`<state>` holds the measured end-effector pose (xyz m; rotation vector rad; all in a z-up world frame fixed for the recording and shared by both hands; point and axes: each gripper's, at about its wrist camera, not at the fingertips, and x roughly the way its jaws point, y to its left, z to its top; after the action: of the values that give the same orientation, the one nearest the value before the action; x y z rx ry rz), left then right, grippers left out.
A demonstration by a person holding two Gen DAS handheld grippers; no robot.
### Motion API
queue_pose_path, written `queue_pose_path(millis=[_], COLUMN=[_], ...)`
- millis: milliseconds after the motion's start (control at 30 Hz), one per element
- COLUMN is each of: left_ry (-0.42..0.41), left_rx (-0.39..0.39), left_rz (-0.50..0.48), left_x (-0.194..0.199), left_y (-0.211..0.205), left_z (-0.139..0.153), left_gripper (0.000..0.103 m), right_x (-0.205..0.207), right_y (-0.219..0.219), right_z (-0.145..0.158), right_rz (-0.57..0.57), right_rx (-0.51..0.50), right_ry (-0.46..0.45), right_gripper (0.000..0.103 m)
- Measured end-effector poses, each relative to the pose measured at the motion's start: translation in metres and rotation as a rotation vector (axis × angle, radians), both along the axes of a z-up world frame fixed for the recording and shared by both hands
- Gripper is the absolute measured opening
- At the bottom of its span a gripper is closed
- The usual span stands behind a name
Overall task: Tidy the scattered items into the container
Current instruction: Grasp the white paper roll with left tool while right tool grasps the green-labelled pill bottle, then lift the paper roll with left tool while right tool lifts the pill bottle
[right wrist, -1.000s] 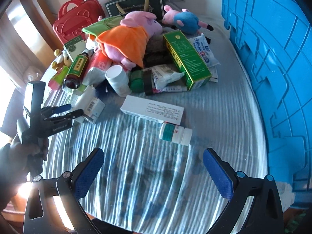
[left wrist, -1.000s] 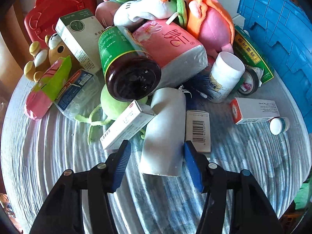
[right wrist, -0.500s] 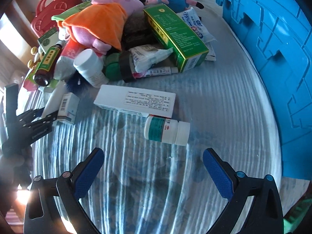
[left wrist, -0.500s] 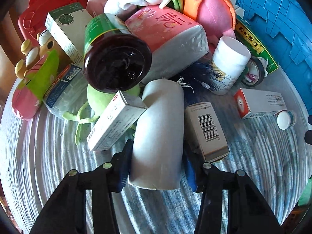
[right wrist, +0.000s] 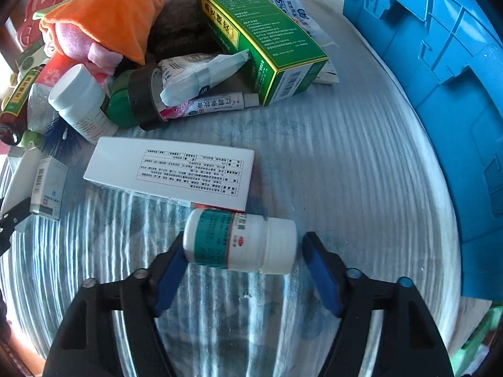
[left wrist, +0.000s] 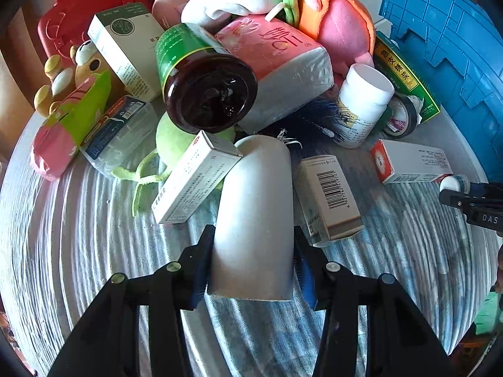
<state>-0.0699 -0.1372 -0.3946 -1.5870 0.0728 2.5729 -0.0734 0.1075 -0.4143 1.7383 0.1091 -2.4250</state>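
Pill bottle (right wrist: pixel 240 243) between hand-held gripper (right wrist: pixel 243 270) pads

striped tablecloth (right wrist: pixel 330 157) under scattered boxes (right wrist: pixel 169 169), bottles (right wrist: pixel 242 242)

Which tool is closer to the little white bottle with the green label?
Right. The right tool straddles the little white bottle with the green label, closing on it; the left tool grips a white tube farther away.

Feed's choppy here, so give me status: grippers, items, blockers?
Left gripper clamped on white tube. Right gripper closing around small pill bottle; right pad not touching. Blue container alongside, path clear.
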Motion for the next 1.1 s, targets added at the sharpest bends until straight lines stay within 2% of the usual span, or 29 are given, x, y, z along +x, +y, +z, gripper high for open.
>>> queue_pose_path(millis=[500,933,1100], left_ry=[0.018,0.027,0.032], left_rx=[0.019,0.034,0.036], left_rz=[-0.004,0.008,0.009], left_x=[0.018,0.032,0.034], left_y=[-0.001,-0.027,-0.028], left_z=[0.02,0.034,0.039], left_gripper=[0.045,0.045,0.045], right_x=[0.014,0.028,0.038], right_y=[0.002,0.009,0.032], right_z=[0.034,0.05,0.053], right_rz=[0.028,0.023,0.005], right_rx=[-0.023,-0.035,-0.054], right_ry=[0.036,0.055,0.05], right_gripper=[0.059,0.059,0.059])
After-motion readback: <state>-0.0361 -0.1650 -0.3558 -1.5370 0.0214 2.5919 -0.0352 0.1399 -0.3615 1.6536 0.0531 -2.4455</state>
